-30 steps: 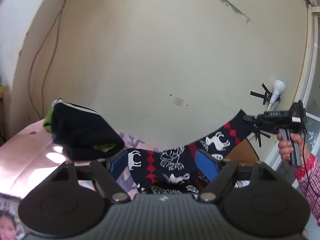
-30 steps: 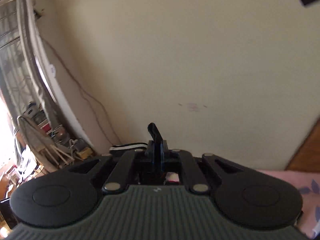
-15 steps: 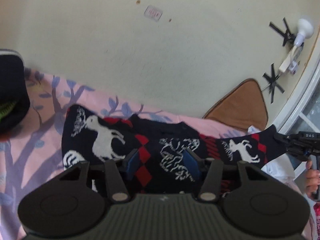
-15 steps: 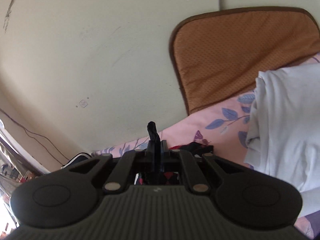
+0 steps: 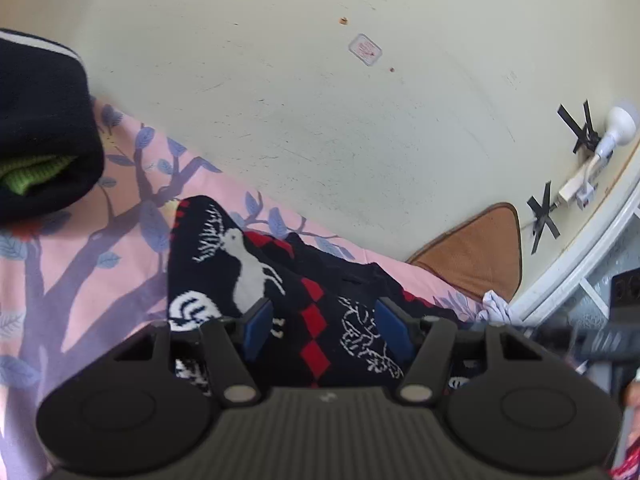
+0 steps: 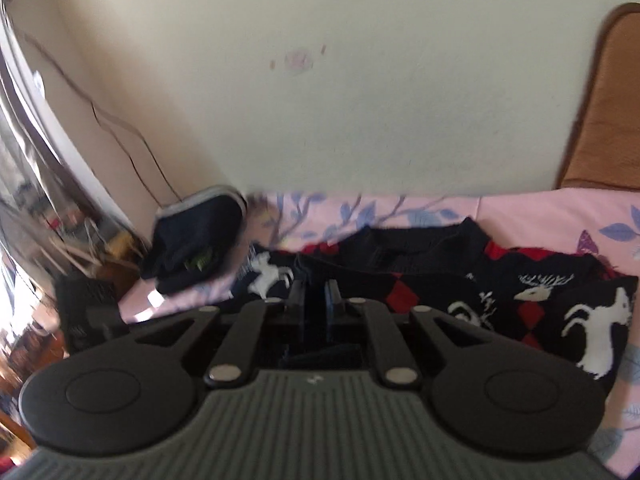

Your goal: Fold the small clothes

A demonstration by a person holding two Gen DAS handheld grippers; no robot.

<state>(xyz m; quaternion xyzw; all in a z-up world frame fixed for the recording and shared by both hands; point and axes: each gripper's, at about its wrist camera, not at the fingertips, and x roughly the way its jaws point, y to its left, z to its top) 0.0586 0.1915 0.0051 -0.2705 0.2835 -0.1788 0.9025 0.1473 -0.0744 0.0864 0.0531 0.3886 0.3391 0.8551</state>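
A small dark navy sweater (image 5: 260, 276) with white deer and red diamonds lies spread on the pink leaf-print sheet (image 5: 80, 264). My left gripper (image 5: 326, 324) is open just above its middle, blue pads apart, nothing between them. In the right wrist view the sweater (image 6: 540, 300) stretches from centre to right. My right gripper (image 6: 314, 300) has its jaws almost together, with a narrow dark gap; the view is blurred and I cannot see whether cloth is pinched. The right gripper's body shows blurred at the right edge of the left wrist view (image 5: 600, 336).
A stack of folded dark clothes with a green layer (image 5: 36, 140) sits at the sheet's left end, also in the right wrist view (image 6: 192, 244). A brown cushion (image 5: 480, 256) leans against the cream wall. White cloth (image 5: 494, 306) lies by it. Clutter (image 6: 36, 232) stands beyond the left edge.
The sweater went from held up in the air to lying flat on the sheet. Both grippers came down with it. The right view swung left across the sweater.
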